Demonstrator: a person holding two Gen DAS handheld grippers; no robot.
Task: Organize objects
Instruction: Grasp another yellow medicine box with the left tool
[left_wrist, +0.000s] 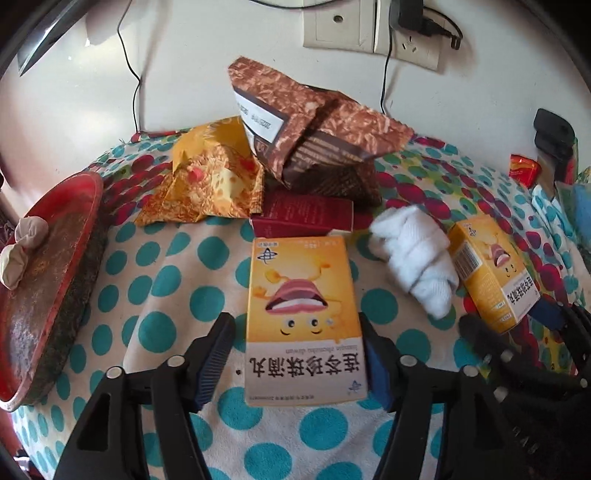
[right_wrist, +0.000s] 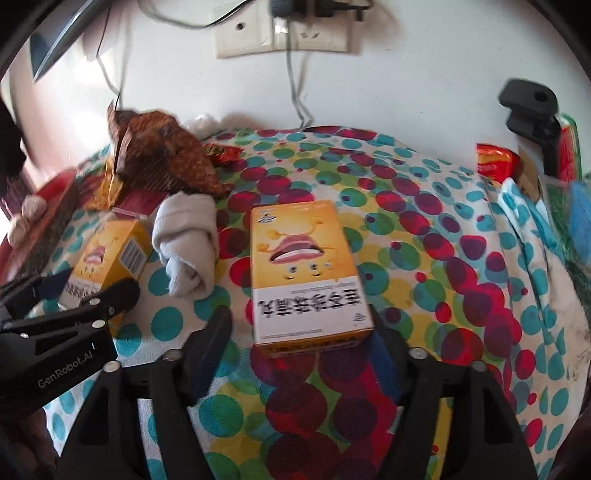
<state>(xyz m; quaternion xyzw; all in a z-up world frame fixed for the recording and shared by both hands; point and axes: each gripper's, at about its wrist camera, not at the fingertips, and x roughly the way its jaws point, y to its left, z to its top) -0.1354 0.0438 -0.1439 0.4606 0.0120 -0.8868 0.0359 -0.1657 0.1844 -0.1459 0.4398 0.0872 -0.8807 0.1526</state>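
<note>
Two yellow cartoon-face medicine boxes lie flat on the polka-dot cloth (left_wrist: 177, 280). One yellow box (left_wrist: 304, 317) lies between the fingers of my left gripper (left_wrist: 295, 354), which is open, with a gap at the left pad. The other yellow box (right_wrist: 308, 269) lies between the fingers of my right gripper (right_wrist: 299, 332), also open, with cloth showing beside its left finger. A rolled white sock (left_wrist: 413, 258) rests between the two boxes. In the left wrist view the second box (left_wrist: 491, 273) sits at the right with the right gripper around it.
A brown snack bag (left_wrist: 314, 122), a yellow snack bag (left_wrist: 207, 177) and a dark red box (left_wrist: 303, 216) lie toward the wall. A red tray (left_wrist: 48, 258) holding a beige bundle (left_wrist: 22, 243) stands at the left. A black clamp (right_wrist: 532, 107) and red packet (right_wrist: 495, 158) are far right.
</note>
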